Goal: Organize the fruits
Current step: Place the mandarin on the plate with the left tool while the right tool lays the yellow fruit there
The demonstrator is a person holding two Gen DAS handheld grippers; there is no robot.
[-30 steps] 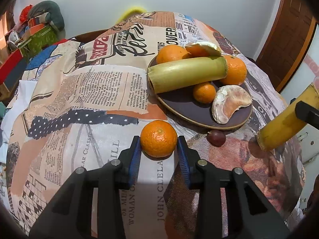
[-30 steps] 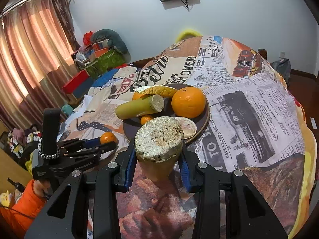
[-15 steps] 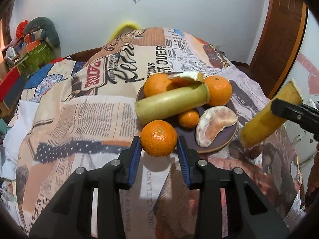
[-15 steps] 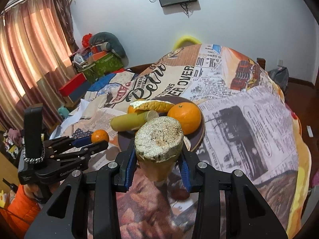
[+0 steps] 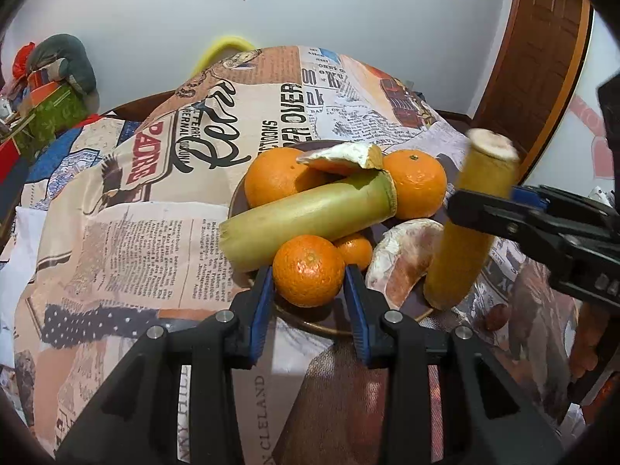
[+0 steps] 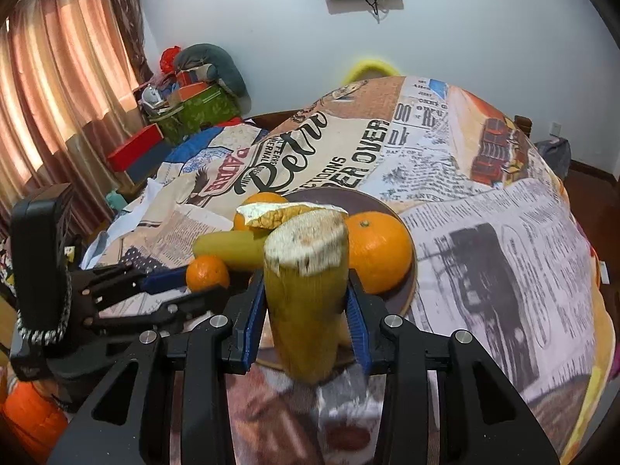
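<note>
Newsprint-patterned cloth covers the round desk (image 5: 155,232), with a pale wall, a wall-mounted screen and a brown door behind it.

Left tongs (image 5: 309,283) are clamped on a small mandarin (image 5: 309,276), both blue pads pressed to its sides, and it hangs over the near rim of the dark plate (image 5: 341,325). Right tongs (image 6: 306,310) are clamped on a yellow cane piece (image 6: 306,290), gripped around its middle and standing nearly upright with its cut end facing the camera. In the left view this cane hangs at the plate's right edge, just beside a peeled citrus segment (image 5: 399,255).

Already on the plate are a green cane piece (image 5: 310,217) lying across it, two large oranges (image 5: 275,178), a smaller mandarin and a strip of peel on top. Free room seems to remain only along the near rim.

To do this well, I would lower the mandarin into the gap in front of the green cane, so it cannot roll off the rim, and release only once it rests. The yellow cane is better tipped flat beside the green one; set on end it would likely topple. Letting one hand place first would keep the tongs from colliding.

Both hands pitch steeply downward towards the plate, the left from the near side, the right from the plate's right.
</note>
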